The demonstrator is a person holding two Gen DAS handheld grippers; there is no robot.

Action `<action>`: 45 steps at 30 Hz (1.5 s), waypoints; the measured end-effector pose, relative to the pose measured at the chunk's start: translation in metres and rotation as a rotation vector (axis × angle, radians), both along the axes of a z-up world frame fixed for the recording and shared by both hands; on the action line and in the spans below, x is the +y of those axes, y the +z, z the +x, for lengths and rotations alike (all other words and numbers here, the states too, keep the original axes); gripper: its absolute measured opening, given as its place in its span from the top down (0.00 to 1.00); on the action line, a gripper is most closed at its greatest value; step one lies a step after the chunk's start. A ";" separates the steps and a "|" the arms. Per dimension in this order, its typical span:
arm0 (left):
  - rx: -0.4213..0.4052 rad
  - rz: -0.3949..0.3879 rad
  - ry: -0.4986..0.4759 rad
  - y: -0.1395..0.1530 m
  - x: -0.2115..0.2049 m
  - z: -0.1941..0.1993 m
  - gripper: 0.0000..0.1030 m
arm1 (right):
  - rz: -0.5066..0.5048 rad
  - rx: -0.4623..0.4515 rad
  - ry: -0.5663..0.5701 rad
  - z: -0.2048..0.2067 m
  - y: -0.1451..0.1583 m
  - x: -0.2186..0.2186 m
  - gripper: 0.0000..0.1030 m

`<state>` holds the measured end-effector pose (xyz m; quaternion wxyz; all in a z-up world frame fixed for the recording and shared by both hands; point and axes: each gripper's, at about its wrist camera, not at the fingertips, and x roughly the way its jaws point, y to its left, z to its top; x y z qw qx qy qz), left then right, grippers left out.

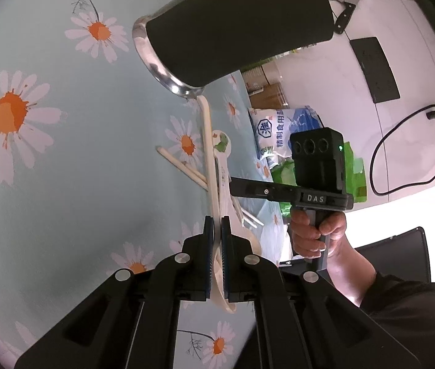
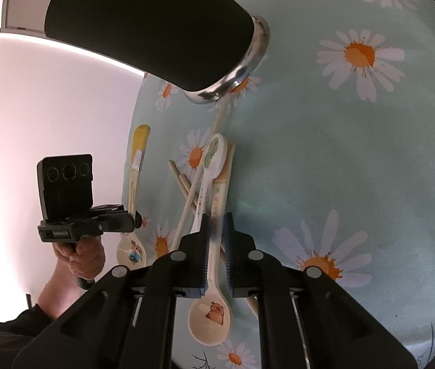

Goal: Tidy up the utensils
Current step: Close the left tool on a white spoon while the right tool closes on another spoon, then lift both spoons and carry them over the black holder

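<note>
In right tongs (image 2: 215,246): spoon (image 2: 209,292), bowl seemingly rearward.

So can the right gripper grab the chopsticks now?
Probably not yet: the right gripper already has its jaws shut on the bear spoon, and the chopsticks lie tangled among the spoons.

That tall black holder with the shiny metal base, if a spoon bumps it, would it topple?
Possibly. The black holder stands tall over a narrow metal base, so a push high up might tip it. It looks rigid, not floppy. On the smooth flowered tablecloth it may slide rather than fall if nudged low, near where a chopstick reaches its base.
</note>
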<state>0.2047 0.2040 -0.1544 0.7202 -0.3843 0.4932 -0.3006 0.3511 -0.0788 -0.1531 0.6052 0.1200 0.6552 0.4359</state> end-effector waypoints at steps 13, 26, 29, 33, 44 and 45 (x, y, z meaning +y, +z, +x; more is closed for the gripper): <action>-0.022 0.016 -0.010 0.015 -0.010 0.000 0.96 | 0.032 -0.024 -0.112 -0.003 -0.004 -0.034 0.95; -0.050 0.054 0.075 0.026 -0.023 -0.004 0.96 | 0.180 -0.073 -0.227 -0.003 0.006 -0.062 0.95; -0.063 0.079 0.107 0.031 -0.027 -0.006 0.96 | 0.217 -0.086 -0.226 -0.002 0.005 -0.064 0.95; -0.078 0.094 0.155 0.040 -0.032 -0.013 0.96 | 0.242 -0.105 -0.210 0.002 0.003 -0.065 0.95; -0.173 0.194 0.272 0.065 -0.046 -0.029 0.96 | 0.309 -0.241 -0.105 -0.001 0.029 -0.063 0.95; -0.188 0.213 0.284 0.068 -0.048 -0.030 0.96 | 0.315 -0.254 -0.100 0.000 0.032 -0.062 0.95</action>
